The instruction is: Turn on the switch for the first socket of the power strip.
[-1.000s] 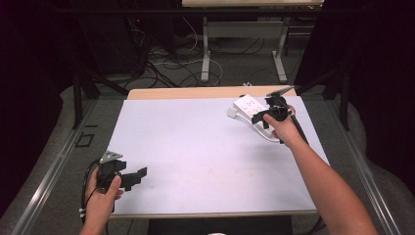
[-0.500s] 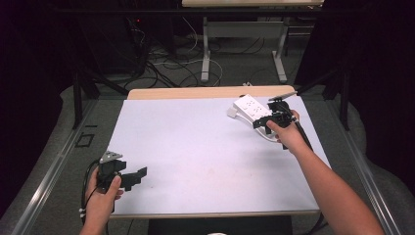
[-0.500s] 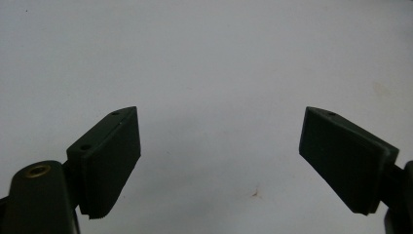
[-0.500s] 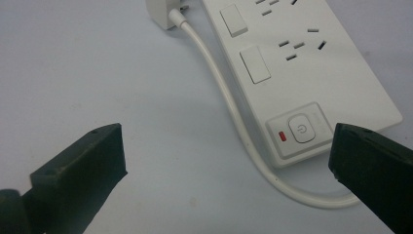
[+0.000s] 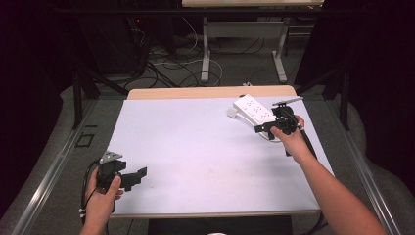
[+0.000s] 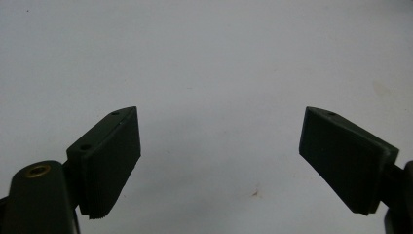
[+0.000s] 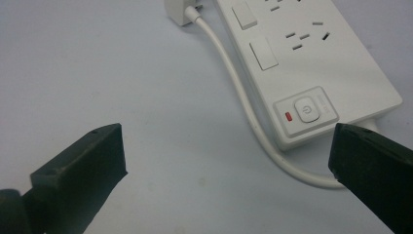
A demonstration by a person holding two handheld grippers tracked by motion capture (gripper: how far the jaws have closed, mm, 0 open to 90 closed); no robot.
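in the high view we see the white power strip (image 5: 253, 108) lying flat at the far right of the table (image 5: 205, 161), the right gripper (image 5: 266, 128) just beside its near end, wrist angled in low. the left gripper (image 5: 138, 176) rests at the near left, well apart. in the left gripper view, its jaws stand open over bare table. in the right gripper view, the jaws gape wide, empty; the strip (image 7: 311, 63) looks rigid, light and slick, so we judge gripping across its narrow sides best, clear of the springy cord (image 7: 243, 97).
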